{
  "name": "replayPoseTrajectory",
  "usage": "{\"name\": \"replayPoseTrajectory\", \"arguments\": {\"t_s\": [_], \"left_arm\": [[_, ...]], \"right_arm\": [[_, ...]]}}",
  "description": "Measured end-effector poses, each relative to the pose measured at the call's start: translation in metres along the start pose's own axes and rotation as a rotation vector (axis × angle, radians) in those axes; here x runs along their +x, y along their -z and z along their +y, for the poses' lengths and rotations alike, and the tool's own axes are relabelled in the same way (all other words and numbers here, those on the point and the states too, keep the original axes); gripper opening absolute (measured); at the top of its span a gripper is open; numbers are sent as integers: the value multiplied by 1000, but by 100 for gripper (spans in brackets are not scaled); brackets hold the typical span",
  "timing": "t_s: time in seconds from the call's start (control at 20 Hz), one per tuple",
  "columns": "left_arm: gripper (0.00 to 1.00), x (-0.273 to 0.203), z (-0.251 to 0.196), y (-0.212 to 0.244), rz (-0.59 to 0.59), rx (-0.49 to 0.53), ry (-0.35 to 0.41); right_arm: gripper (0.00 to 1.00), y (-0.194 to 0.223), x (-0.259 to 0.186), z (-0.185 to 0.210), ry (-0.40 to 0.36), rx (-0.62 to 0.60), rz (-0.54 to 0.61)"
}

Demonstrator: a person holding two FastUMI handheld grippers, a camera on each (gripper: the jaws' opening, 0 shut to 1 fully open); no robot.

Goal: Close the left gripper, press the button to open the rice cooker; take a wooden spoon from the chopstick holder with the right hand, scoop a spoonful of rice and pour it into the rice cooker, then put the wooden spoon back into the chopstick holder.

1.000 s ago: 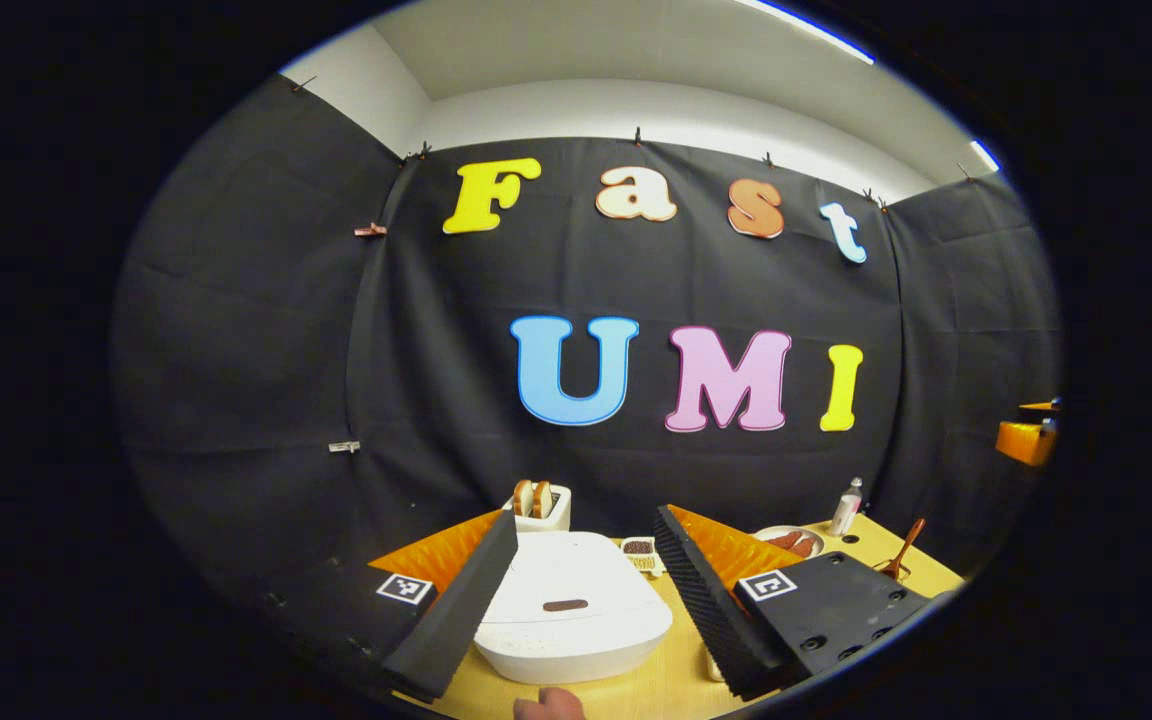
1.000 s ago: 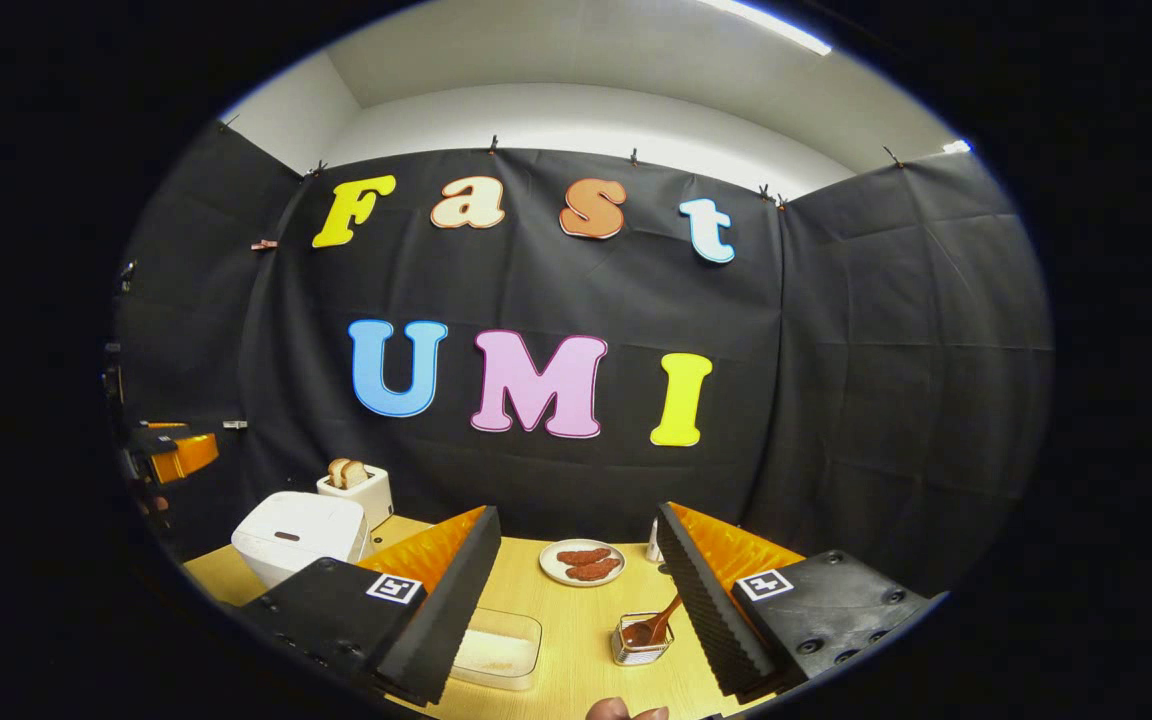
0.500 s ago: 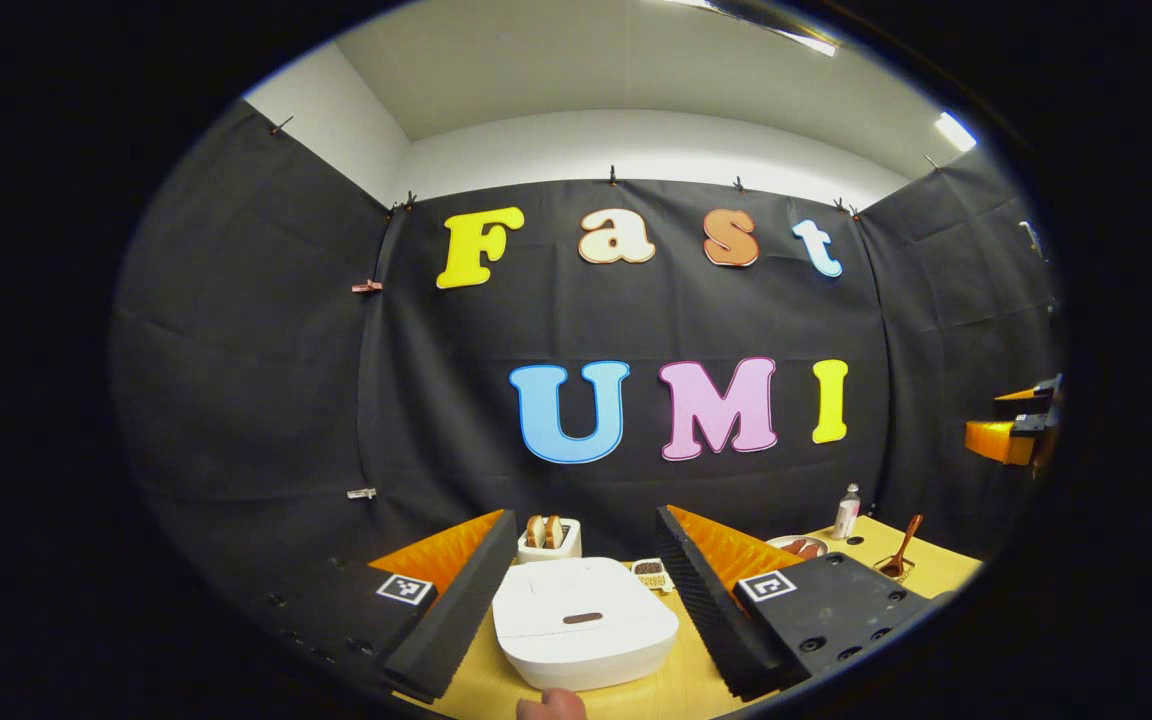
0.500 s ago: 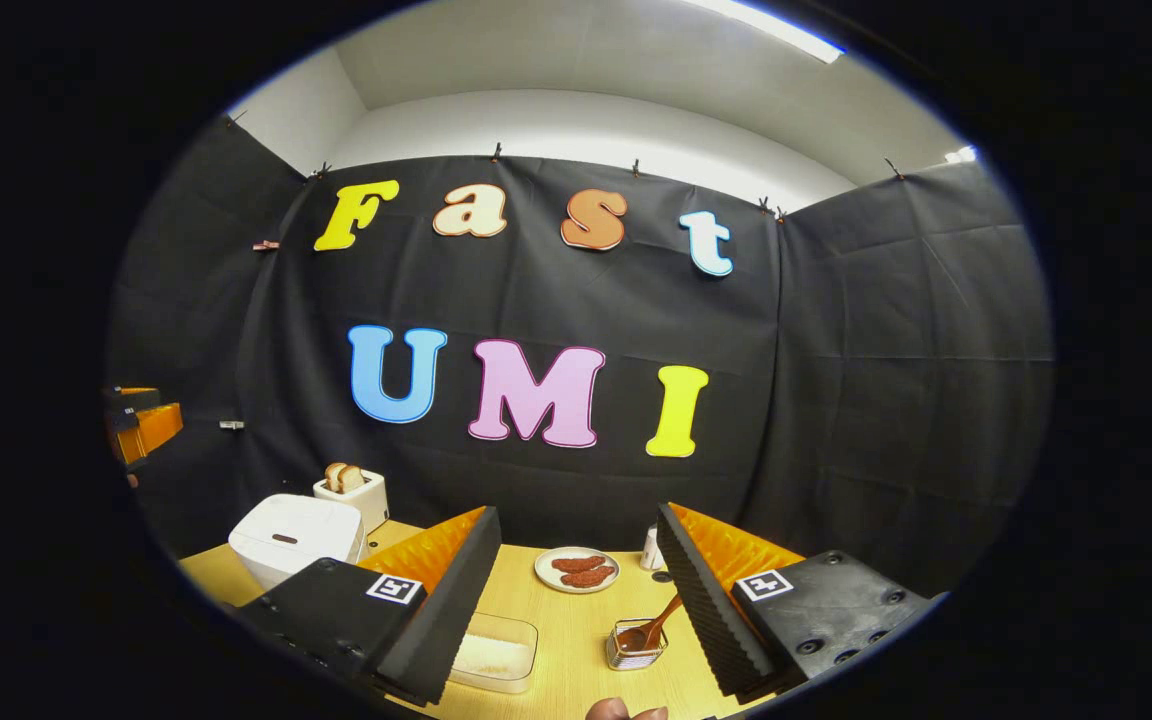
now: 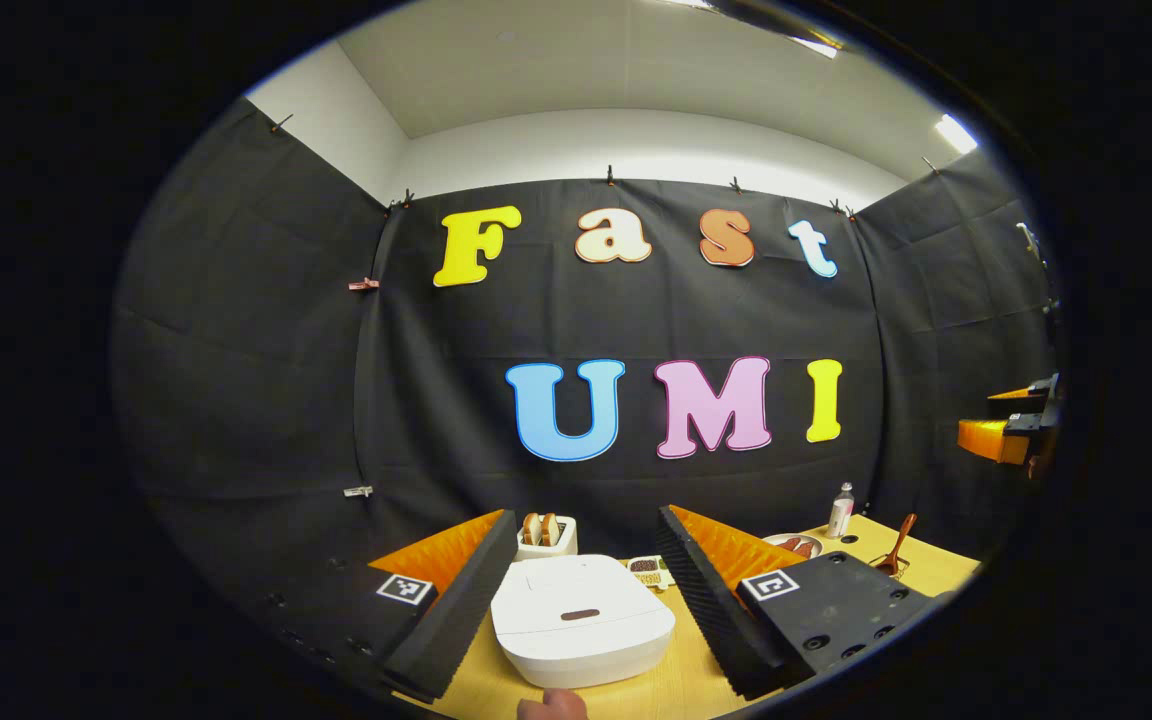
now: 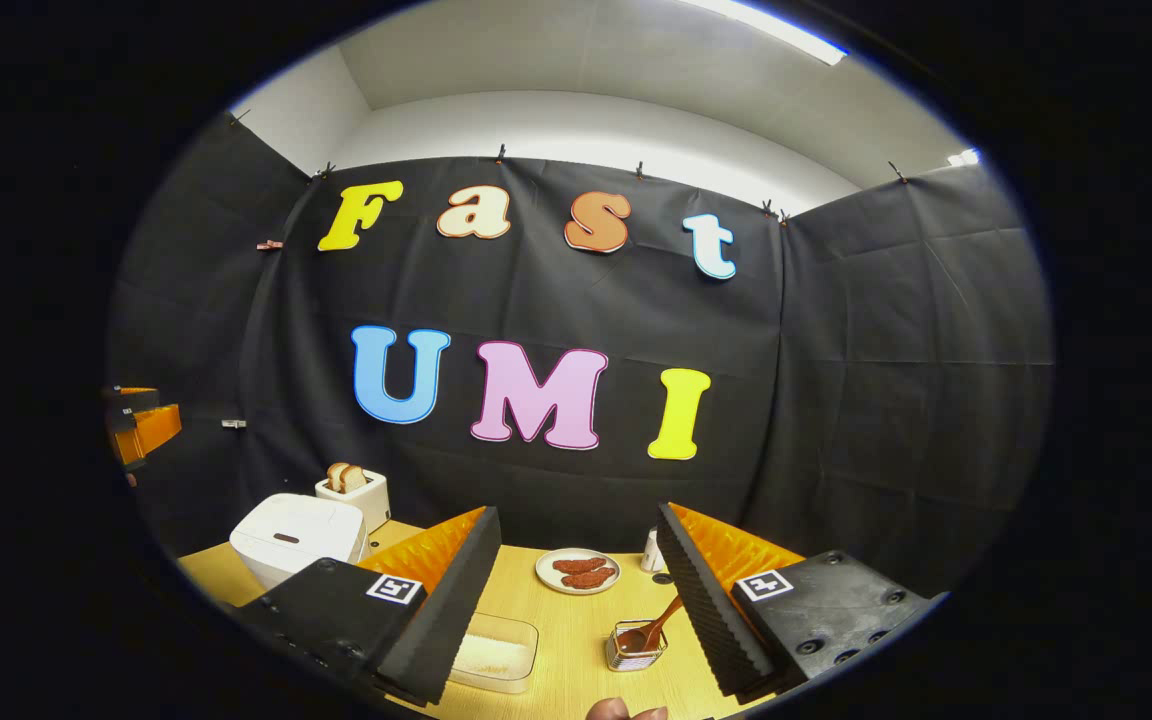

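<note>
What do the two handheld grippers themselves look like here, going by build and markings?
Both the left gripper and the right gripper have two wedge-shaped fingers with ribbed inner faces and orange shells behind. Each finger sits on a black block with screw holes and a square black-and-white marker.

toaster [image 5: 547, 534] behind rice cooker [image 5: 581, 619], wooden spoon [image 6: 658, 622] in chopstick holder [image 6: 632, 646]

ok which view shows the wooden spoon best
The right gripper view: the wooden spoon stands in the chopstick holder on the table, near that claw and unblocked. In the left gripper view the spoon sits small and far off at the right edge, its lower part hidden behind a finger.
</note>
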State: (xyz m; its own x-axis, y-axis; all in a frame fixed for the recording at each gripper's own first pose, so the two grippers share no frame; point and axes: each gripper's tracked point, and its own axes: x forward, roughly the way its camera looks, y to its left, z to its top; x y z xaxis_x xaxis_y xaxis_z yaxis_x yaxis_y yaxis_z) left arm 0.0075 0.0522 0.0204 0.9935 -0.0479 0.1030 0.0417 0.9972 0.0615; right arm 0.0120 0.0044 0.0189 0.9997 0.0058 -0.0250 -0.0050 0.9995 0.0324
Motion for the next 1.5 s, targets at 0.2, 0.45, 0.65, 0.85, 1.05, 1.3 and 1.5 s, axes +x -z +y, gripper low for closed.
{"name": "replayPoseTrajectory", "arguments": {"t_s": [0.2, 0.45, 0.65, 0.85, 1.05, 1.3, 1.5], "left_arm": [[96, 2, -3, 1, 6, 5, 7], [96, 0, -2, 4, 17, 2, 7], [96, 1, 0, 6, 21, 3, 4], [96, 1, -1, 6, 22, 2, 4], [96, 1, -3, 5, 22, 6, 7], [96, 0, -4, 6, 25, 6, 8], [96, 1, -4, 6, 28, 10, 9]], "right_arm": [[98, 0, 0, -1, 3, 1, 0], [98, 1, -2, 0, 2, 0, 3], [98, 2, -2, 0, 4, -2, 3], [98, 1, -2, 0, 3, -2, -1], [98, 1, -4, -1, 3, -1, 0], [98, 1, -4, -1, 1, -7, -1], [98, 3, -5, -3, 4, -3, 2]]}}
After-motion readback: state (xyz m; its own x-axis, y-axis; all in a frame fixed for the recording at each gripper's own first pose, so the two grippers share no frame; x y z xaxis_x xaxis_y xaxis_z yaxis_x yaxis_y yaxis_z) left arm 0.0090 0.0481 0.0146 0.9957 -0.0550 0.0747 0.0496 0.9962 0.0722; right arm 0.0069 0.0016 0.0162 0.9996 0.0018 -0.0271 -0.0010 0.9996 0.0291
